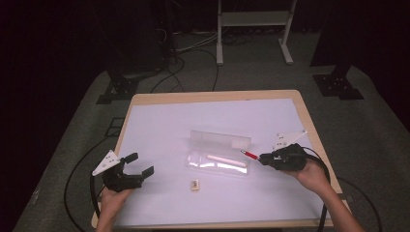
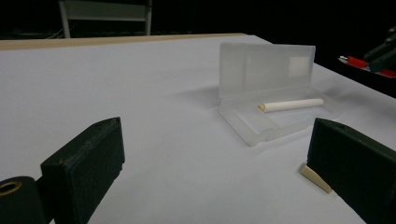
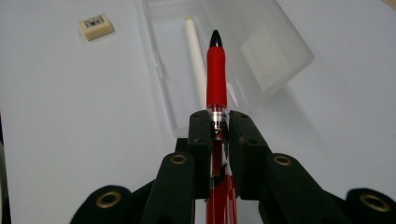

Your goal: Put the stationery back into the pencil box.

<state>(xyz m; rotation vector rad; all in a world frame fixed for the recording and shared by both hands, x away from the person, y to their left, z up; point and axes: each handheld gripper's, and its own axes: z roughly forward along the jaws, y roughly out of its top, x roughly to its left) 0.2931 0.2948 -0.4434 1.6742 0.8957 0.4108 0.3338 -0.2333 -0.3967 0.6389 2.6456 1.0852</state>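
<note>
White surface (image 1: 159,125): open clear case (image 1: 220,153) holds white stick (image 1: 226,159); I judge eraser (image 1: 195,184) unpacked; right gripper (image 1: 262,158) fingers clamp red pen (image 1: 249,154), left gripper (image 1: 140,164) fingers wide, empty

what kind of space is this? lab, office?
Probably a recording lab or studio, not an office. A lone table with a white mat stands amid black surroundings, cables run over grey carpet, and stand bases flank it. A person works handheld tongs, the right tongs holding a red pen.
</note>
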